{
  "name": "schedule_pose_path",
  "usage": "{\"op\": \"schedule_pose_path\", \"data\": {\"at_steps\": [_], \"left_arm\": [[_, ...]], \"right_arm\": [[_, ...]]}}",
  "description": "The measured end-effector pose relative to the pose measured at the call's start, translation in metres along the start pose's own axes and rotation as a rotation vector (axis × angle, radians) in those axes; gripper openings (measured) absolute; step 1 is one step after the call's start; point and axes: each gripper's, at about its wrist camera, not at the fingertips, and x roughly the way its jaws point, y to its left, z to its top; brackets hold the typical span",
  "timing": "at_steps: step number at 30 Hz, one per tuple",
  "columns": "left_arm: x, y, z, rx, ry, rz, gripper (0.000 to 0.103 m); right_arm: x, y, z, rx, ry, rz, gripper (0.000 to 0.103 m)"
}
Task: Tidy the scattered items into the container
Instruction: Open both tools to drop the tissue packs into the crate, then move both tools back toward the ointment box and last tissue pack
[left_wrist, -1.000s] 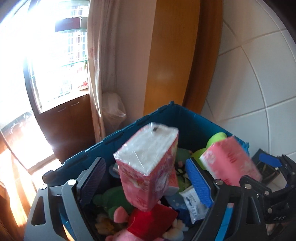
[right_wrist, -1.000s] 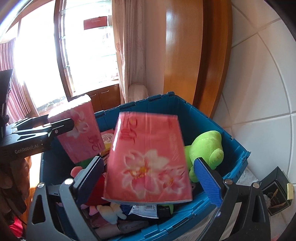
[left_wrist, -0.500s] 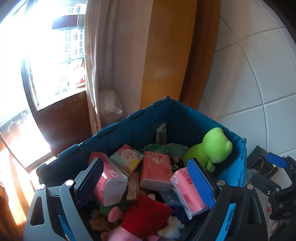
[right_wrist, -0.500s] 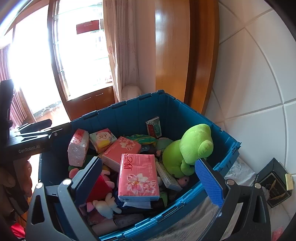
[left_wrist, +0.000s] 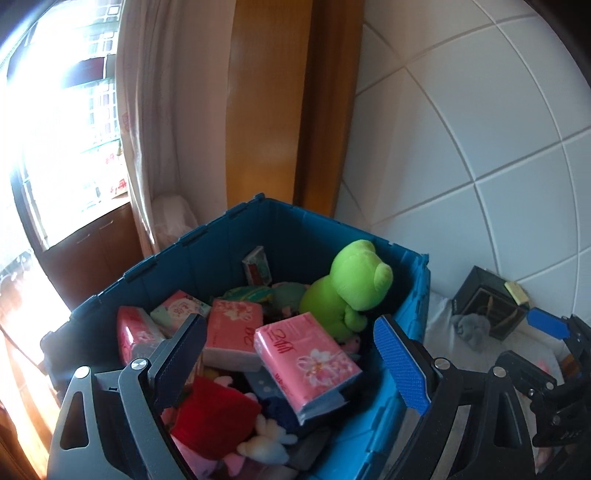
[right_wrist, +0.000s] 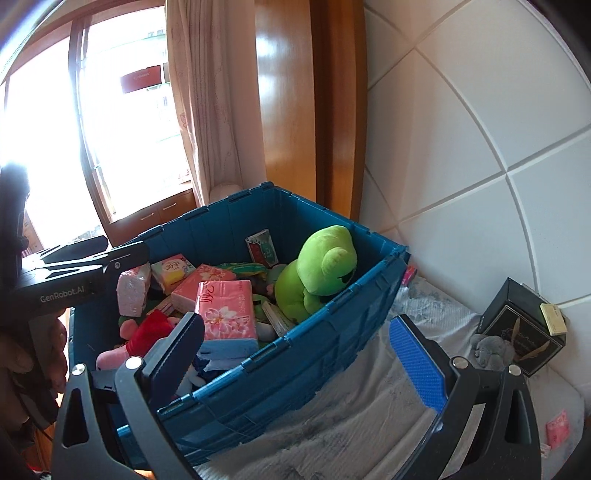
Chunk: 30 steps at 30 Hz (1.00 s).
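The blue crate (left_wrist: 229, 229) holds several pink tissue packs, one lying on top (left_wrist: 306, 354), and a green frog plush (left_wrist: 347, 291). My left gripper (left_wrist: 290, 323) hovers over the crate's near side, open, with nothing between its fingers. Its dark body also shows at the left of the right wrist view (right_wrist: 85, 266). My right gripper (right_wrist: 295, 323) is open and empty, just outside the crate's near wall (right_wrist: 332, 314) and over white cloth. The top tissue pack (right_wrist: 225, 314) and the frog (right_wrist: 317, 273) lie inside the crate.
To the right of the crate, a black box (right_wrist: 524, 328) and a small grey plush (right_wrist: 491, 349) sit on the white cloth (right_wrist: 369, 406) against the tiled wall. A small pink packet (right_wrist: 557, 432) lies near the cloth's right edge. A wooden door frame and a curtain stand behind the crate.
The two pink tissue packs that hung between the open jaws a second ago now lie in the crate. Both grippers have drawn back and to the right.
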Motion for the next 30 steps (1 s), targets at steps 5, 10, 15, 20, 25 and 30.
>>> {"op": "schedule_pose_path", "data": {"at_steps": [5, 10, 15, 20, 25, 30], "left_arm": [[-0.009, -0.066, -0.007, 0.07, 0.002, -0.046, 0.093], [-0.024, -0.136, -0.023, 0.125, 0.012, -0.101, 0.093], [-0.035, -0.208, -0.044, 0.177, 0.029, -0.149, 0.093], [-0.042, -0.271, -0.066, 0.214, 0.048, -0.169, 0.093], [-0.04, -0.324, -0.09, 0.254, 0.077, -0.169, 0.093], [-0.032, -0.368, -0.113, 0.304, 0.109, -0.173, 0.093]], "right_arm": [[-0.044, -0.051, -0.031, 0.06, -0.015, -0.053, 0.102], [-0.091, -0.11, -0.07, 0.131, -0.017, -0.112, 0.102], [-0.138, -0.173, -0.115, 0.195, -0.016, -0.166, 0.102], [-0.177, -0.239, -0.161, 0.264, -0.012, -0.215, 0.102], [-0.202, -0.299, -0.202, 0.317, -0.003, -0.263, 0.102], [-0.212, -0.35, -0.238, 0.36, 0.031, -0.317, 0.102]]}}
